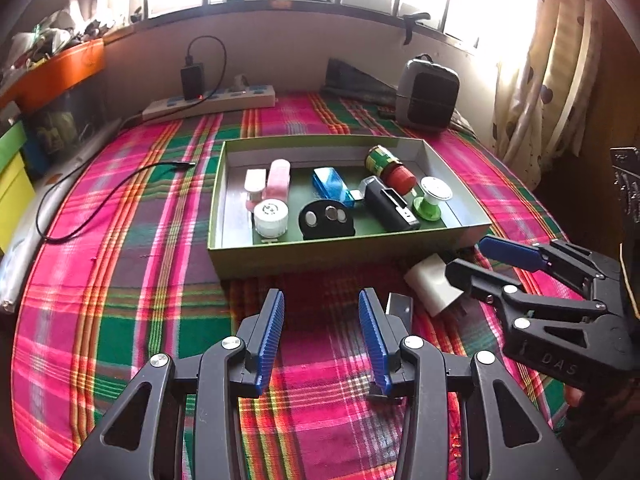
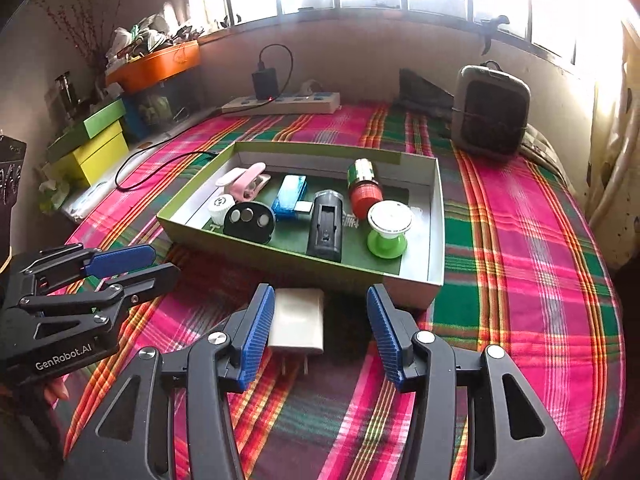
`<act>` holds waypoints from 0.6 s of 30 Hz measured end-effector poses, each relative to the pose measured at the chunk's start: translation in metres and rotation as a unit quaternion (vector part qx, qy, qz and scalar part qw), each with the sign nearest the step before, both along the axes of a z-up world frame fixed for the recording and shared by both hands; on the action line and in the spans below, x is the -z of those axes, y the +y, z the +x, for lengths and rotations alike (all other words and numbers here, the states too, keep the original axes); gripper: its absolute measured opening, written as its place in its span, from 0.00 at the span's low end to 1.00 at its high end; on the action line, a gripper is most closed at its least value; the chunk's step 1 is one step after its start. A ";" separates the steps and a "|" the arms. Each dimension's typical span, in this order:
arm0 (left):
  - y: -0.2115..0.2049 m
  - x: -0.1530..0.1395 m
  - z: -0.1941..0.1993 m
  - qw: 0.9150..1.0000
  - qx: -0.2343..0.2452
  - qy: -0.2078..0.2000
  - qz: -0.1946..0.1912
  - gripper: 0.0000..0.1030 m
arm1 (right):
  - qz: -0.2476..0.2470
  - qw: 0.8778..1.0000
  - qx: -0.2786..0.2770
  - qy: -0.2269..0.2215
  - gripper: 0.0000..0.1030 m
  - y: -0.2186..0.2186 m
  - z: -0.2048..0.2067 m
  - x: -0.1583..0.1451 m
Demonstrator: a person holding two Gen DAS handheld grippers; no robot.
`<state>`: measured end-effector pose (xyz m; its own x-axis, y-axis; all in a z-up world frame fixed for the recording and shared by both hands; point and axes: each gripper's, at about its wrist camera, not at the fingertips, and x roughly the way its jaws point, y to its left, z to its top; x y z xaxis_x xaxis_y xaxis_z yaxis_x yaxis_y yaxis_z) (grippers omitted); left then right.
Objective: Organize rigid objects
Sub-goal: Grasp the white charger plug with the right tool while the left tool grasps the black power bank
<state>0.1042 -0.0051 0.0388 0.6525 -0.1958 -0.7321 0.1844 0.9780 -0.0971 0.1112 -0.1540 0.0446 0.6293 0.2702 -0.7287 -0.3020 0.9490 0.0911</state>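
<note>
Plaid bedspread (image 2: 520,240) under bright window; green box (image 2: 434,216) mid-frame, filled with small gadgets. White charger (image 2: 298,320) lies on cloth below box, between right gripper (image 2: 320,320) fingers, spread wide, not pressing. Left gripper (image 1: 322,312) fingers apart, nothing between.

My left gripper (image 1: 321,322) is black plastic with two fingers faced in ribbed blue pads (image 1: 272,336), and round silver rivets sit at each linkage pivot. Triangular cut-outs lighten the outer arms behind the fingers. My right gripper (image 2: 321,328) is built the same. On its side, raised letters read "DAS"; the left one's side carries white "GenRobot.AI" lettering. A fingertip shows beneath each body.
</note>
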 end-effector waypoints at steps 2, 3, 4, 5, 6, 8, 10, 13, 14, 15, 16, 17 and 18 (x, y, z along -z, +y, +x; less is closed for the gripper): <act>0.001 0.002 -0.001 1.000 -0.001 0.003 -0.001 0.37 | -0.004 1.000 0.000 0.005 0.48 0.000 -0.001 0.003; 0.001 0.004 -0.002 1.000 -0.003 0.005 -0.003 0.37 | -0.007 1.000 0.000 0.008 0.48 0.001 -0.001 0.005; 0.002 0.005 -0.002 1.000 -0.004 0.007 -0.004 0.37 | -0.008 1.000 -0.001 0.010 0.48 0.002 -0.002 0.006; 0.003 0.006 -0.002 1.000 -0.004 0.008 -0.004 0.37 | -0.008 1.000 -0.004 0.011 0.48 0.003 -0.002 0.007; 0.004 0.007 -0.003 1.000 -0.005 0.010 -0.005 0.37 | -0.007 1.000 -0.006 0.012 0.48 0.004 -0.001 0.008; 0.005 0.008 -0.003 1.000 -0.005 0.013 -0.007 0.37 | -0.008 1.000 -0.010 0.017 0.48 0.006 0.000 0.010; 0.005 0.009 -0.003 1.000 -0.004 0.013 -0.010 0.37 | -0.008 1.000 -0.012 0.023 0.48 0.008 0.001 0.013; 0.005 0.009 -0.004 1.000 0.003 0.014 -0.018 0.38 | -0.012 0.999 -0.015 0.026 0.48 0.011 0.004 0.016; 0.005 0.010 -0.004 1.000 0.006 0.015 -0.020 0.39 | -0.014 0.999 -0.014 0.028 0.48 0.011 0.004 0.017; 0.005 0.010 -0.005 1.000 0.009 0.017 -0.022 0.43 | -0.016 0.999 -0.014 0.030 0.48 0.012 0.005 0.019; 0.004 0.011 -0.005 0.999 0.012 0.018 -0.023 0.44 | -0.019 0.999 -0.013 0.034 0.48 0.012 0.007 0.020; 0.004 0.012 -0.005 0.999 0.014 0.020 -0.024 0.44 | -0.020 0.999 -0.012 0.036 0.48 0.013 0.008 0.021; 0.003 0.014 -0.006 0.999 0.017 0.023 -0.026 0.45 | -0.021 0.999 -0.012 0.037 0.48 0.013 0.009 0.022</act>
